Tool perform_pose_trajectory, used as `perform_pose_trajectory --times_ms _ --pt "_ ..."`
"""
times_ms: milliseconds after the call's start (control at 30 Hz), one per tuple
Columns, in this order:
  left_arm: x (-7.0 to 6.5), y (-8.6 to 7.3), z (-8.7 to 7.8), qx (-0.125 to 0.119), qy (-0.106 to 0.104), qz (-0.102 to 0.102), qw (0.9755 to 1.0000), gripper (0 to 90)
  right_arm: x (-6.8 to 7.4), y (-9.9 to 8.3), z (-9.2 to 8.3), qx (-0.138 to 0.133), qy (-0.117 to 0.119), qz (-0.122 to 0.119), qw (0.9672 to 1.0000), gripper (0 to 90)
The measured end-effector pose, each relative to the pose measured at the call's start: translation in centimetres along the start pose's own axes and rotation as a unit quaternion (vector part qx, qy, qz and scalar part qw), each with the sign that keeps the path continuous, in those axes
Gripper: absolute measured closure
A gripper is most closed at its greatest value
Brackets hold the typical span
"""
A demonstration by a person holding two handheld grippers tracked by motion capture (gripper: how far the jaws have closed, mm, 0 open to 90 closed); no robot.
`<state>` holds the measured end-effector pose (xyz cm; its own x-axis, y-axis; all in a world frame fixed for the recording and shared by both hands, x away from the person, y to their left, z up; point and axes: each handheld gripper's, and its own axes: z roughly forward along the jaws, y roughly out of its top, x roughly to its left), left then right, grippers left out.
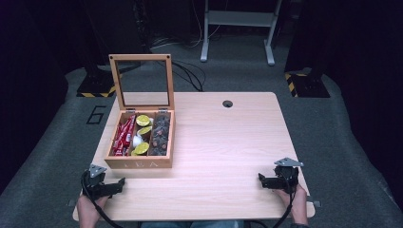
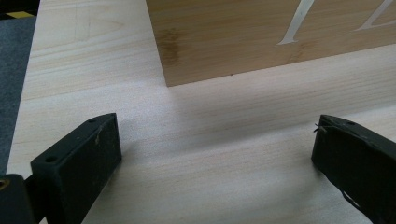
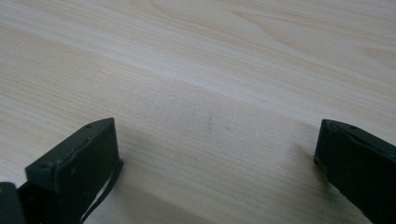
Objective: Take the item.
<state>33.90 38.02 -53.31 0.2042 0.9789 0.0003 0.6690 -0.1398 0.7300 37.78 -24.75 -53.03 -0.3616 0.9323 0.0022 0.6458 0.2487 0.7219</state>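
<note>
From my left gripper [image 2: 215, 154] cam the tea box [image 2: 275, 37] ahead is cut off top & right, lettering [image 2: 299, 23] partly gone; in high view its compartment contents [image 1: 142, 135] too small to ID.

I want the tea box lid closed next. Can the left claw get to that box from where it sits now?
Probably yes. The left claw is open, just in front of the wooden tea box, with bare table between them. The lid stands upright behind, so reaching over the box looks needed.

Each gripper [image 1: 122, 182] — black, blocky jaws, grey three-cornered plate, trailing black cable.
</note>
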Motion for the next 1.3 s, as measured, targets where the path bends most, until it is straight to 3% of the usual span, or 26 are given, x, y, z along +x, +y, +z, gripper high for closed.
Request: perform_pose_trajectory --times_ms 300,567,700,733,867,1100,1300 --pt "-0.2 -0.1 -0.2 0.005 0.006 -0.006 1.0 1.2 -0.1 0.1 0.1 -0.002 0.002 -0.005 1.0 0.0" --pt "0.0 -0.1 -0.3 0.01 -0.007 0.006 0.9999 0.1 0.0 0.3 0.2 0.001 0.001 -0.006 1.0 0.0" --pt "-0.2 0.1 -0.2 0.008 -0.023 0.014 0.9996 0.7 0.1 0.3 0.2 0.003 0.003 -0.006 1.0 0.5" --pt "-0.3 0.2 -0.4 0.002 -0.039 0.011 0.9992 1.2 0.0 0.4 0.2 0.003 0.005 -0.007 1.0 0.8" --pt "-0.5 0.7 -1.1 -0.003 -0.051 0.013 0.9986 0.2 0.0 0.4 0.2 0.003 0.004 -0.007 1.0 0.8" --pt "-0.3 2.0 -2.9 -0.032 -0.06 0.01 0.9976 0.2 0.0 0.4 0.2 0.003 0.004 -0.006 1.0 0.8" --pt "-0.1 3.1 -4.1 -0.043 -0.064 0.017 0.9968 0.2 0.0 0.4 0.2 0.003 0.004 -0.005 1.0 0.8"
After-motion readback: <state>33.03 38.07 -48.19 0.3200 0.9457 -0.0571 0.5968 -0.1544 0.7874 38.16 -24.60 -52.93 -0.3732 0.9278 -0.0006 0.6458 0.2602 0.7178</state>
